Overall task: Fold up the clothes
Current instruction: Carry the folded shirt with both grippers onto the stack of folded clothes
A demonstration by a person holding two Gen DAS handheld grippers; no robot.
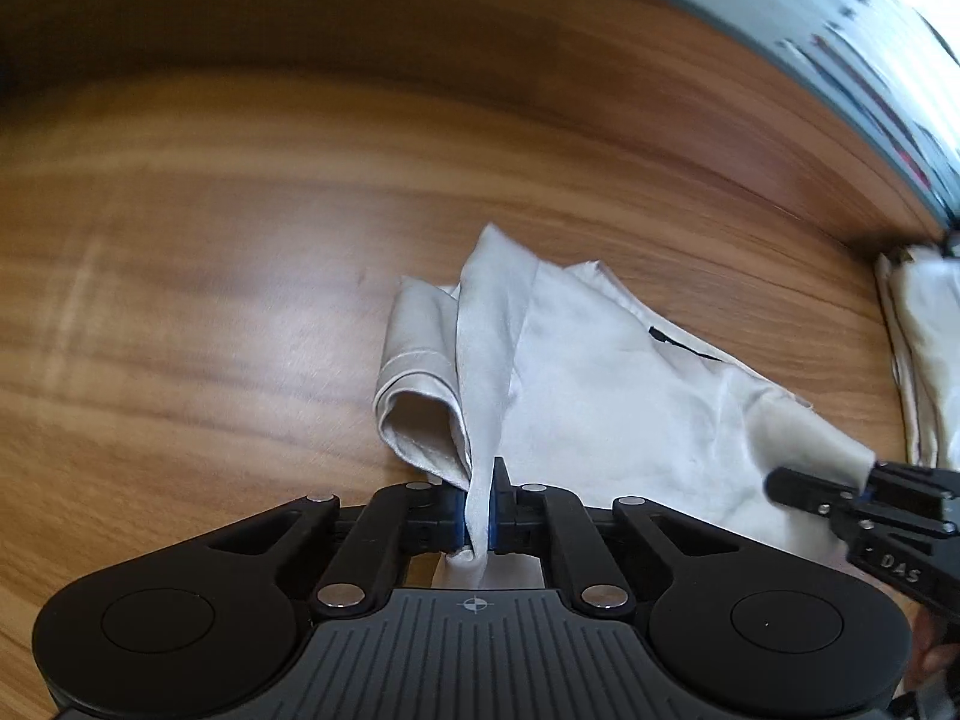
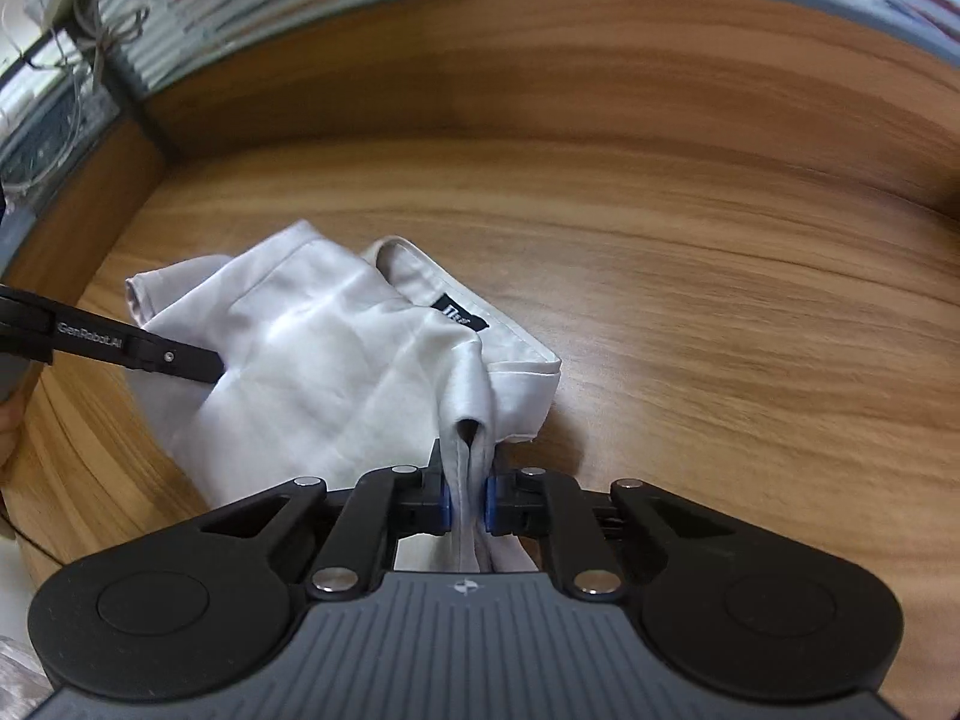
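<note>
Both my claws, left gripper (image 1: 477, 501) and right gripper (image 2: 467, 495), pinch the white shirt (image 2: 312, 360) (opposite edges); next I'd lift evenly, then fold.

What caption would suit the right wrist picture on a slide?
Right gripper pinches a fold of the white shirt on the wooden table; left gripper holds its far side.

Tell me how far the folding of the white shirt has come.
Done: both grippers have hold of the shirt. The left gripper and the right gripper are each shut on a pinch of cloth.
In hand: the shirt is bunched and partly raised off the table.
Left: no neat fold shows yet. Another white cloth lies at the table's edge.
</note>
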